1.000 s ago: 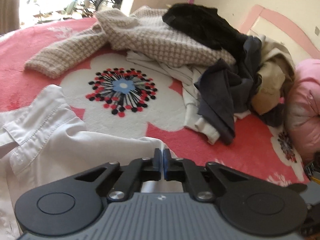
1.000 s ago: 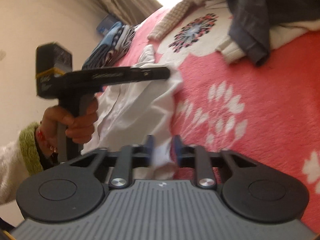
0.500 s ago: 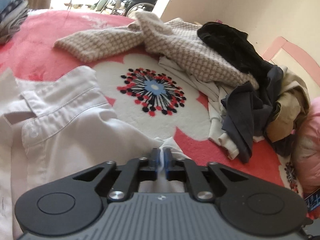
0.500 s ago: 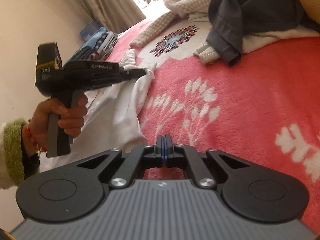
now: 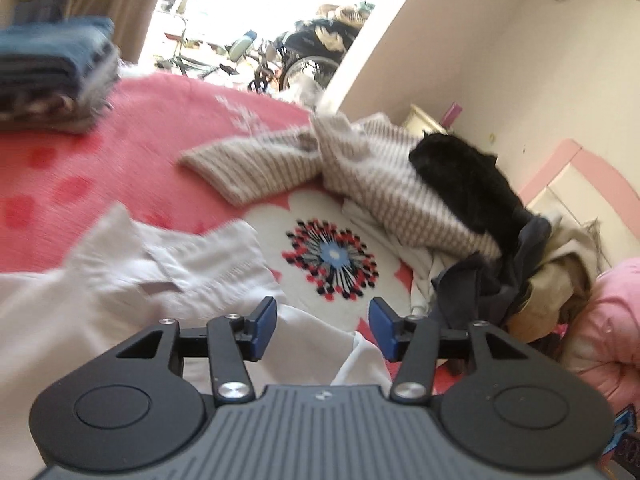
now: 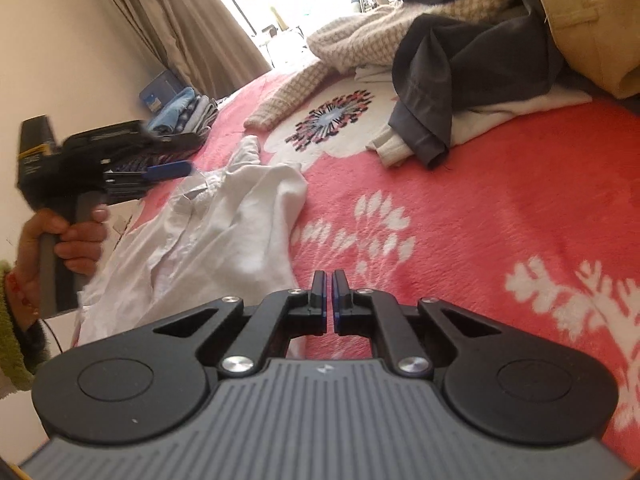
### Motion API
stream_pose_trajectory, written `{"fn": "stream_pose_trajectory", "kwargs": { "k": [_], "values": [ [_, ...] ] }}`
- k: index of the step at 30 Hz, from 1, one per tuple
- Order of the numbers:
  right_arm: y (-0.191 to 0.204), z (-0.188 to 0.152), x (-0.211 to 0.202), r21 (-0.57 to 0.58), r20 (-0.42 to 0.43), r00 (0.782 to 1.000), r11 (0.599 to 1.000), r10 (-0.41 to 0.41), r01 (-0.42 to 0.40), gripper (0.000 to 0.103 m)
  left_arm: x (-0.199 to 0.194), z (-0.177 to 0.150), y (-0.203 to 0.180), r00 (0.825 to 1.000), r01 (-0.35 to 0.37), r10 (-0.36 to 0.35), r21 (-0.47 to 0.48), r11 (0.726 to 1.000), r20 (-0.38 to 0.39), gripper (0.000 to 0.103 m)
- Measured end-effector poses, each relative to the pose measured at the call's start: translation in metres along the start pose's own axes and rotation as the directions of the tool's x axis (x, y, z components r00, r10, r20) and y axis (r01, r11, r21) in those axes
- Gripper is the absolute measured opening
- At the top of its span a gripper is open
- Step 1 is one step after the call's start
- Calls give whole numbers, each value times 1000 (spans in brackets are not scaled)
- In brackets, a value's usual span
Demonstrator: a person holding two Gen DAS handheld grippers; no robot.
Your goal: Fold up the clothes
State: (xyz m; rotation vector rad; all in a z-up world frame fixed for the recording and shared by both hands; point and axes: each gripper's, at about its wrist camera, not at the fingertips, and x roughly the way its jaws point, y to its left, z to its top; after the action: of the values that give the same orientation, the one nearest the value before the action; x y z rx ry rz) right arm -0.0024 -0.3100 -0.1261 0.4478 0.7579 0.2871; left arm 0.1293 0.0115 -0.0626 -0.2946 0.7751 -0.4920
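Room for movement was left on the red fleece blanket with white flowers (image 6: 500, 184), bare between the crumpled white collared shirt (image 6: 240, 216) at the near left and the heap of unfolded clothes (image 5: 460, 216) at the far right. The left gripper (image 5: 323, 322) was raised above the shirt's edge, its blue pads having just been spreading, with nothing pinched between them. The right gripper (image 6: 329, 292) was seen with its pads pressed nearly together, empty, over bare blanket beside the shirt. A stack of folded blue garments (image 5: 52, 72) was blurred at the far left. The shirt's near part was cut off by the gripper bodies.
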Motion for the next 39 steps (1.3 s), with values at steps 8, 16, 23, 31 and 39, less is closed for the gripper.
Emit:
{"fn": "stream_pose_trajectory", "kwargs": {
  "k": [8,16,23,31,39],
  "values": [
    [26,-2,-20,-44,39,999,999,-10,12,3,-114,-2,33,994,-52,50,9,999,94,55],
    [66,-4,-37,-154,70,998,988,-1,12,4,-209,-33,58,996,-84,81,85,993,39,55],
    [130,-21,-16,-296,-20,996,951,88,-90,4,-228,-112,79,980,-85,102,107,991,-170,55],
    [219,-73,24,-485,-231,958,834,169,-265,4,-244,-176,141,960,-163,128,-126,979,-247,54],
    [265,-128,61,-577,-392,913,743,112,-339,4,-311,-184,260,949,-279,315,-568,774,-36,61]
  ]
}}
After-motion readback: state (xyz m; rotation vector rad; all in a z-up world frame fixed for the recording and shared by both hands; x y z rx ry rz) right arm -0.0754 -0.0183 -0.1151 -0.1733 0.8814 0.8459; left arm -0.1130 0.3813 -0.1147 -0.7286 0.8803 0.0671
